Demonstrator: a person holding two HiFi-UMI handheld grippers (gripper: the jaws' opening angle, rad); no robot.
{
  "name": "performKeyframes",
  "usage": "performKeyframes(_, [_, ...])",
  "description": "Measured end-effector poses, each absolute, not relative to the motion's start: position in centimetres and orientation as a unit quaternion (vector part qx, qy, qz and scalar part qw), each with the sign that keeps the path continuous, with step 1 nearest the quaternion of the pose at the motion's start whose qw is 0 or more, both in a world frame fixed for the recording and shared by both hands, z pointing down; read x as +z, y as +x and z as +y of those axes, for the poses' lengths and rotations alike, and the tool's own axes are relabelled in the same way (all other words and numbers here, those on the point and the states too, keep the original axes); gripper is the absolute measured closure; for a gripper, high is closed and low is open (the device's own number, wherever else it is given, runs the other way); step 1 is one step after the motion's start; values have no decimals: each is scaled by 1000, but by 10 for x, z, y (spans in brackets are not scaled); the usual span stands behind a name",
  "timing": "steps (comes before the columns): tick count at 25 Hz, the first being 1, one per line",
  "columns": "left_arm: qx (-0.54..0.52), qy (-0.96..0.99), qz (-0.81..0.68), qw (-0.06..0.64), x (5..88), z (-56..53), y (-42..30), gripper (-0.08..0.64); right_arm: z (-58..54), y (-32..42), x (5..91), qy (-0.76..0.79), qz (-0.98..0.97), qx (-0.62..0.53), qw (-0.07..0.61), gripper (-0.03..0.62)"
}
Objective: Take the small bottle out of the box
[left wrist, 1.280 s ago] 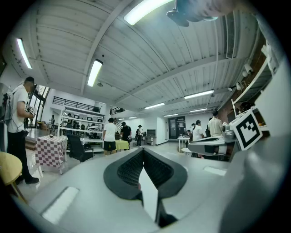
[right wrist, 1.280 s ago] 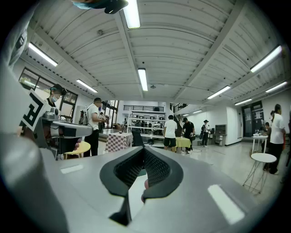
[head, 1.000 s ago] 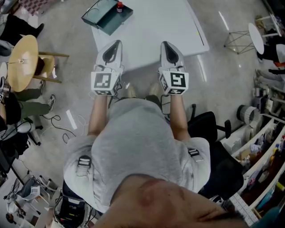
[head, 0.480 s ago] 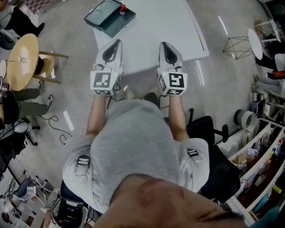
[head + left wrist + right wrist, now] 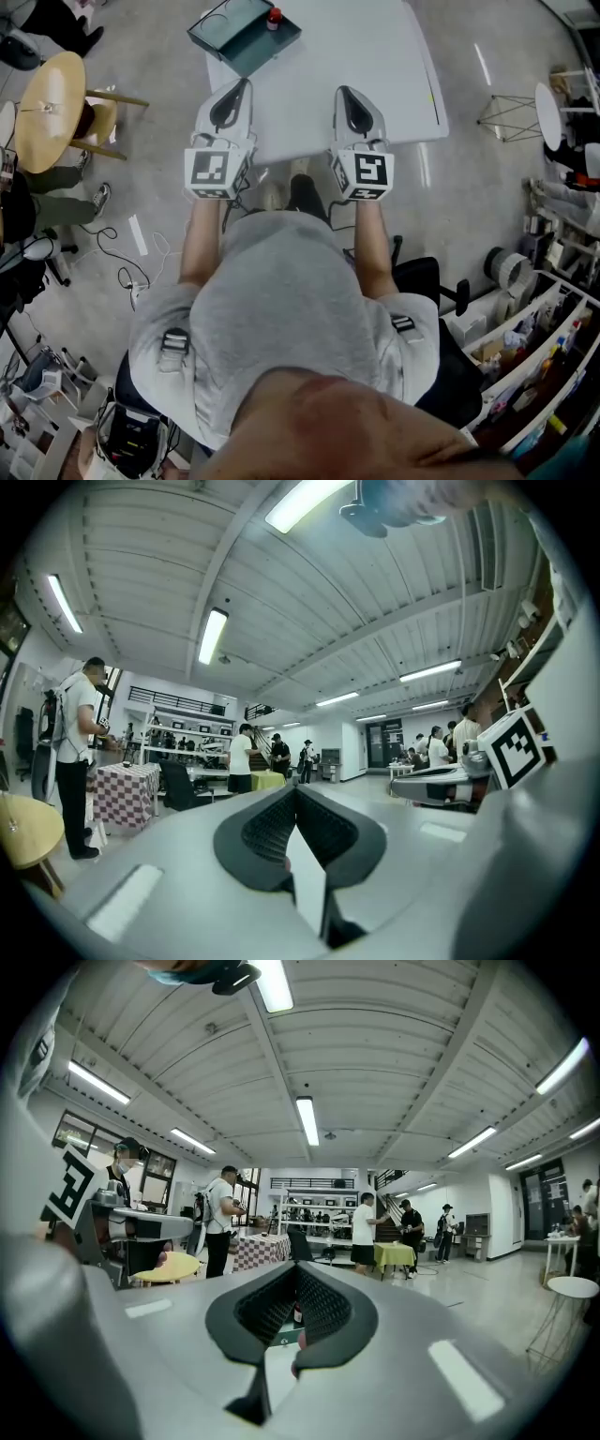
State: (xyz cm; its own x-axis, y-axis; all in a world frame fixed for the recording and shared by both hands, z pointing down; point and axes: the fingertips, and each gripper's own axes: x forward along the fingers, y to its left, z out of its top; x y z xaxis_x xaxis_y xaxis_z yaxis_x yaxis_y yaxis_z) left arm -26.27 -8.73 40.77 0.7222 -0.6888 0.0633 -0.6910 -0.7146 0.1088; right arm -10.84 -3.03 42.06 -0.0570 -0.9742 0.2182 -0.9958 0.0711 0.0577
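A dark teal open box [image 5: 242, 36] lies at the far left corner of the white table [image 5: 366, 56]. At the box's right end stands the small bottle [image 5: 275, 16] with a red cap. My left gripper [image 5: 241, 86] and right gripper [image 5: 344, 94] are held side by side over the table's near edge, both shut with nothing between the jaws, well short of the box. In the left gripper view the left gripper [image 5: 295, 794] points across bare tabletop. The right gripper [image 5: 296, 1271] frames the bottle [image 5: 298, 1312] and the box [image 5: 284, 1337] between its pads, far off.
A round wooden table [image 5: 49, 112] stands on the floor at the left, and a wire-frame side table [image 5: 511, 98] at the right. A black office chair [image 5: 433, 277] is behind the person. Shelves [image 5: 539, 347] line the right side. Several people [image 5: 221, 1218] stand across the hall.
The table and box have drifted right and slightly nearer in the head view. Both grippers stay shut and side by side, now a little further over the table's edge.
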Motion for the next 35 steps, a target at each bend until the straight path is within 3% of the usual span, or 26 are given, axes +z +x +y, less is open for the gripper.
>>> performKeyframes(23, [33, 880, -464, 96, 462, -218, -228, 548, -210, -89, 476, 578, -802, 92, 117, 589])
performKeyframes(35, [53, 875, -471, 103, 455, -185, -128, 548, -187, 0, 474, 556, -813, 114, 127, 589])
